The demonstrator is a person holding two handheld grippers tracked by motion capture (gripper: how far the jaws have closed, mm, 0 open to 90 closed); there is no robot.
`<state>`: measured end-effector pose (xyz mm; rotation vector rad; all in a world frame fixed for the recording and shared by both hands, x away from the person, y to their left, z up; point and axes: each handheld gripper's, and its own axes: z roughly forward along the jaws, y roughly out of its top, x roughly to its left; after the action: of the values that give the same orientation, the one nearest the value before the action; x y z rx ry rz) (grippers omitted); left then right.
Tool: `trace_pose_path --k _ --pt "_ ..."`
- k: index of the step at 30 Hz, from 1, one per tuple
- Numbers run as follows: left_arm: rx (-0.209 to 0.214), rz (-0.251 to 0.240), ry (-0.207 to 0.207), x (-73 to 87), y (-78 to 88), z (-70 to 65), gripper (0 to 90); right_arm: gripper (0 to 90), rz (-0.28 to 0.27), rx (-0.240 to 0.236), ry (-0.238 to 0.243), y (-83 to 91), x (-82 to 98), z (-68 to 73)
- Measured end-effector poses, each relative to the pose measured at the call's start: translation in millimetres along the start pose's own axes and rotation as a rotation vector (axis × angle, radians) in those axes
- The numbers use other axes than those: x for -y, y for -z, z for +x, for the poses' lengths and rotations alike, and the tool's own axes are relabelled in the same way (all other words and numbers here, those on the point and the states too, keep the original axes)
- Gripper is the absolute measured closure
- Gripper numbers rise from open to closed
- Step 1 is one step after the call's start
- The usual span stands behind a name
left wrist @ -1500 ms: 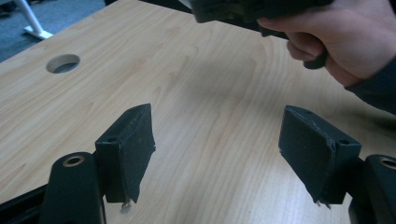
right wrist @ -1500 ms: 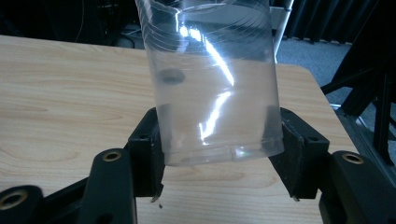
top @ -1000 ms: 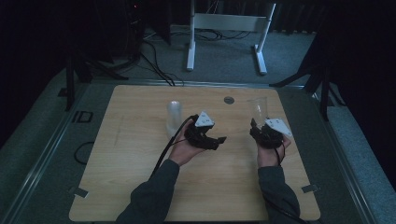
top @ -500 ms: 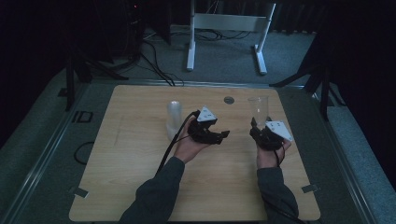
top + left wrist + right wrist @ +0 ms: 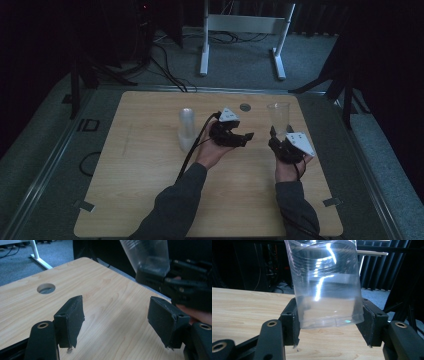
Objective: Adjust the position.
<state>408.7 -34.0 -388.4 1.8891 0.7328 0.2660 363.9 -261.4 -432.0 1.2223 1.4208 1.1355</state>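
The right gripper (image 5: 274,134) held a clear plastic cup (image 5: 279,116) by its base, its fingers (image 5: 291,322) clamped on either side of the cup's lower wall. The cup stood upright, mouth up, raised above the light wood desk (image 5: 145,180) near the desk's far right corner, its flat bottom clear of the surface in the right gripper view. It was transparent and empty, wider at the rim than at the base, with fine horizontal ridges round the upper wall and a smooth band lower down. Bright reflections ran down its side.

The left gripper (image 5: 245,138) lay over the middle of the desk, pointing across toward the right gripper and the cup, near them but apart. Its fingers (image 5: 71,320) had just been closing, yet in its own view they stood apart with nothing between them but bare desk.

A second, frosted plastic cup stack (image 5: 186,129) stood on the desk just left of the left hand (image 5: 212,152), untouched. A round cable hole (image 5: 245,107) sat in the desk near its far edge, between the two cups. A white frame (image 5: 240,30) stood on the grey floor beyond the desk.
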Motion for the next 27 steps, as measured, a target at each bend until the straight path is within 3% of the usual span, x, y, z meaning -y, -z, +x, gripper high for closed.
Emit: trace_pose_path --k 5,8,11,13,19,27 --pt "0.002 -0.014 0.013 -5.3 -3.7 -2.0 29.1 42.1 0.002 -0.012 0.002 0.8 0.6 1.0" --pt "0.003 -0.050 0.028 -13.5 -8.9 -4.4 28.4 42.1 0.003 -0.020 -0.001 1.8 0.7 1.5" --pt "0.016 -0.086 0.085 -17.3 -15.0 -3.7 27.6 42.1 0.002 -0.027 -0.007 2.8 1.4 2.5" --pt "0.026 -0.094 0.097 -19.2 -18.2 -4.8 26.7 42.1 0.001 -0.029 -0.005 2.8 2.1 3.1" --pt "0.045 -0.100 0.080 -25.7 -27.8 -11.8 24.7 42.0 0.001 -0.036 -0.003 3.9 2.9 4.2" --pt "0.063 -0.108 0.095 -28.6 -36.0 -15.0 23.7 42.1 -0.010 -0.049 0.000 7.1 1.7 8.1"
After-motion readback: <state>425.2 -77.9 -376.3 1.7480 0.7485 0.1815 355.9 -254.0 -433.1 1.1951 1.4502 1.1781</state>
